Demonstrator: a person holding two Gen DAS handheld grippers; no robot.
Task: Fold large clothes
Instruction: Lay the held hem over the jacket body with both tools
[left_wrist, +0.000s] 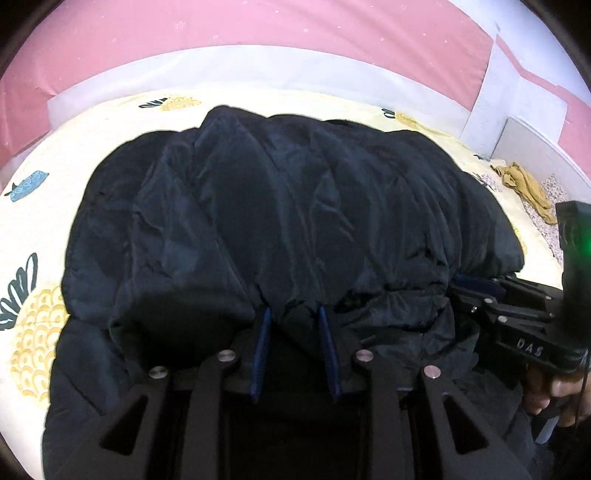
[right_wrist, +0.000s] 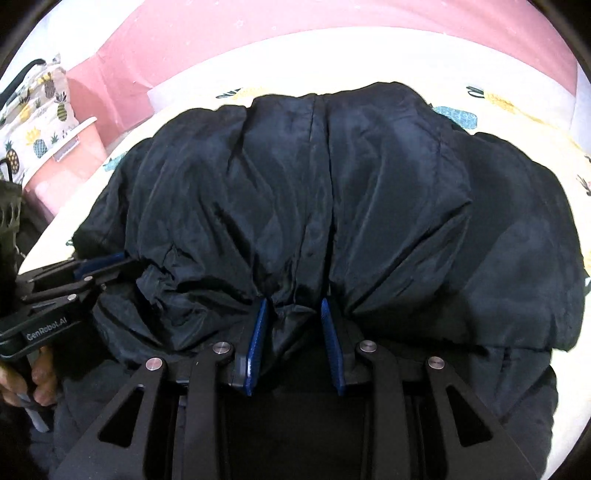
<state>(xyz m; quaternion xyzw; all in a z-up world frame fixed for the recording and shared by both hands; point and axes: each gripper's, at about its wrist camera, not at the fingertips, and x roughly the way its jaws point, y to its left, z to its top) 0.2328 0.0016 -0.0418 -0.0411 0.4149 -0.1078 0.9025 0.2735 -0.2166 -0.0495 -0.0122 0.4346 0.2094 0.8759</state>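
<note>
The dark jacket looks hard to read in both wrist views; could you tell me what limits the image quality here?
Left wrist view: the jacket is underexposed, its folds merging into black, while a green light on the right gripper flares at the right edge. Right wrist view: faint sheen shows the jacket's creases; strong fisheye bending curves the pineapple-print sheet.

Bed (left_wrist: 33, 229) in a pineapple-print sheet, carrying a dark jacket (left_wrist: 288, 206).
The jacket is lying bunched just ahead of both tongs, and a mustard cloth (left_wrist: 524, 186) is lying far right.

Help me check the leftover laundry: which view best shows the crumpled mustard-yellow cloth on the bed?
The left wrist view: the crumpled mustard-yellow cloth lies in plain sight near the bed's right edge, beyond the dark padded jacket. The right wrist view does not show it at all.
</note>
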